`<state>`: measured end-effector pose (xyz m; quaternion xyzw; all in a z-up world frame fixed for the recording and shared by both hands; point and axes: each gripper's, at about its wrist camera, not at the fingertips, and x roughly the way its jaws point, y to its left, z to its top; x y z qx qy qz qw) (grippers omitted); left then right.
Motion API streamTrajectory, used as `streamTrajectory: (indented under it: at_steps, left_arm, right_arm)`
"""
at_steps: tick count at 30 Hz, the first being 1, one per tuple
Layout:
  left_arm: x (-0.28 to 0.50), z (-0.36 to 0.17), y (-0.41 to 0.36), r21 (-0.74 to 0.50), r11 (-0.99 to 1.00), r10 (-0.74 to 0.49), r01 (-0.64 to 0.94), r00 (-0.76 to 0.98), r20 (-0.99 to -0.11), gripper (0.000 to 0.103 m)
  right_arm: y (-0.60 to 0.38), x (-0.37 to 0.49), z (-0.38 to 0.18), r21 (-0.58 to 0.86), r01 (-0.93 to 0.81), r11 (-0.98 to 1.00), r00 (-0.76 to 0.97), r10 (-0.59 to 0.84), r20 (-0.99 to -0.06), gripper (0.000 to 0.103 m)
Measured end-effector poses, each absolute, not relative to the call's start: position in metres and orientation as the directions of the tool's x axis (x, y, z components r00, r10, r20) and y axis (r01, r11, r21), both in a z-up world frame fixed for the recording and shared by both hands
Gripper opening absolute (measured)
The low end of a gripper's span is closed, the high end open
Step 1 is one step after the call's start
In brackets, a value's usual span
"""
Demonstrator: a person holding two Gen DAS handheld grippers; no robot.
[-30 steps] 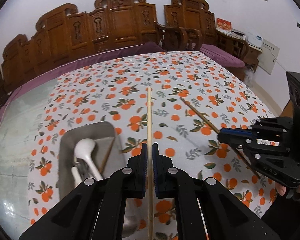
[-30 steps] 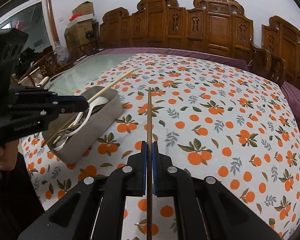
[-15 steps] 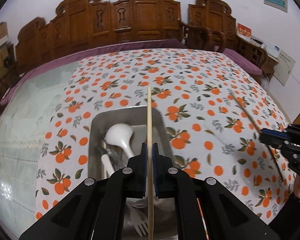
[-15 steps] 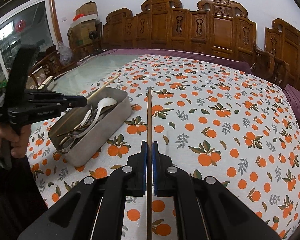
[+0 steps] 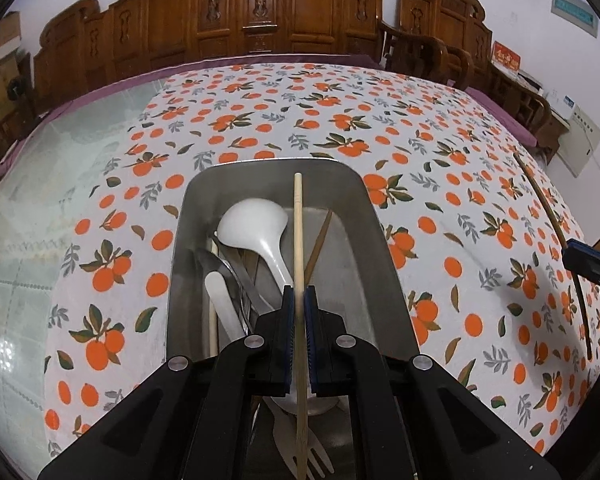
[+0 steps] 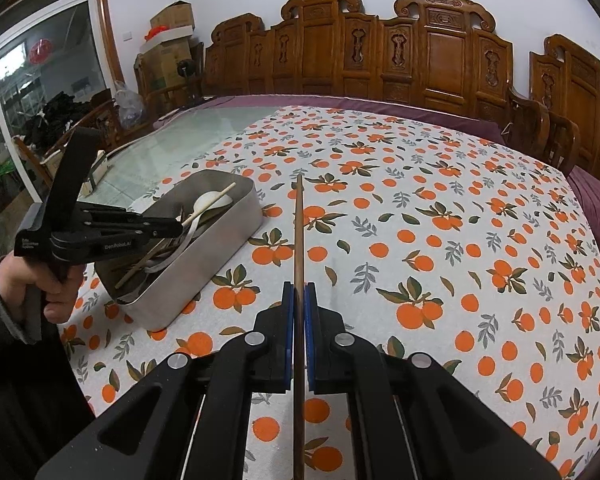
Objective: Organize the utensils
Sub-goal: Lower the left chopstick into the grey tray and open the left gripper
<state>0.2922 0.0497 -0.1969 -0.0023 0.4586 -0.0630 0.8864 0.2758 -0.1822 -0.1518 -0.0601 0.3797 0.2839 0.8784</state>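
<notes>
Left gripper (image 5: 299, 300) pinches a pale chopstick (image 5: 298, 236) at centre frame, over the metal tray (image 5: 384, 240) of spoons; right gripper (image 6: 299, 296) clamps a dark chopstick (image 6: 299, 232). Carved chairs (image 6: 420, 52) line the top.

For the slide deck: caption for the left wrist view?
Left gripper holds a pale chopstick over the metal tray of utensils.

Pale chopstick (image 5: 298, 240) above metal tray (image 5: 384, 248); dark chopstick (image 6: 299, 240) over tablecloth.
</notes>
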Motion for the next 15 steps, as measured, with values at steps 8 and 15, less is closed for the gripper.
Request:
streamTrajectory:
  at_steps: [8,15]
  left_arm:
    - [0.285,-0.184,0.058,-0.047,0.995,-0.091,0.087,0.609,-0.788,0.033]
    - [0.280,-0.168,0.069,-0.037,0.997,-0.069,0.063,0.658,-0.750,0.058]
  right_arm:
    - [-0.176,0.273,-0.153,0.114,-0.545,0.831,0.545,0.454,-0.705,0.006]
    - [-0.164,0.270,-0.150,0.123,-0.549,0.827,0.543,0.464,-0.700,0.006]
